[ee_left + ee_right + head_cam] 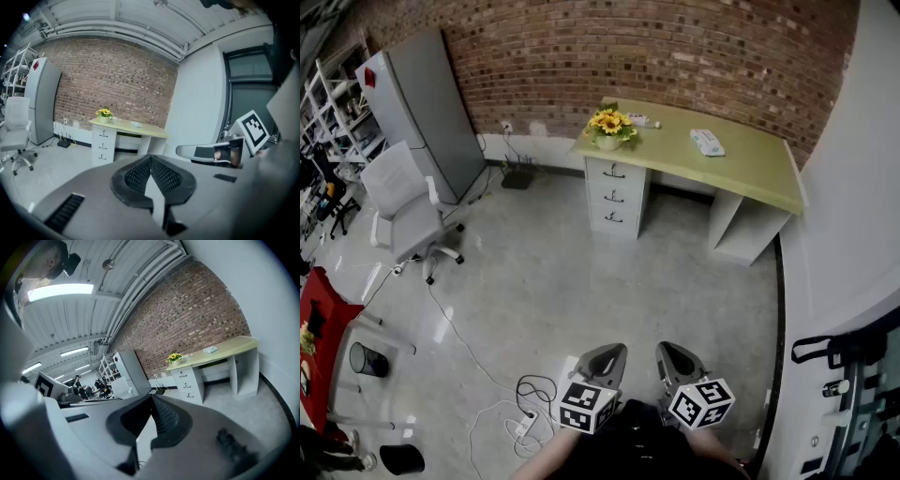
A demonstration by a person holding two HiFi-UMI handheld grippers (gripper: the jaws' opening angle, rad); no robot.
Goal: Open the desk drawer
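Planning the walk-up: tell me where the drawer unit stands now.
In the head view the drawer unit stands top centre, under the left end of the desk, below the sunflower pot, by the brick wall.

Flowerpot (608,141) and packet (707,142) on desk (755,169)

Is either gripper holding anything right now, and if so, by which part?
Nothing is held. The left gripper and the right gripper are both shut with nothing between them, well short of the desk and its drawers.
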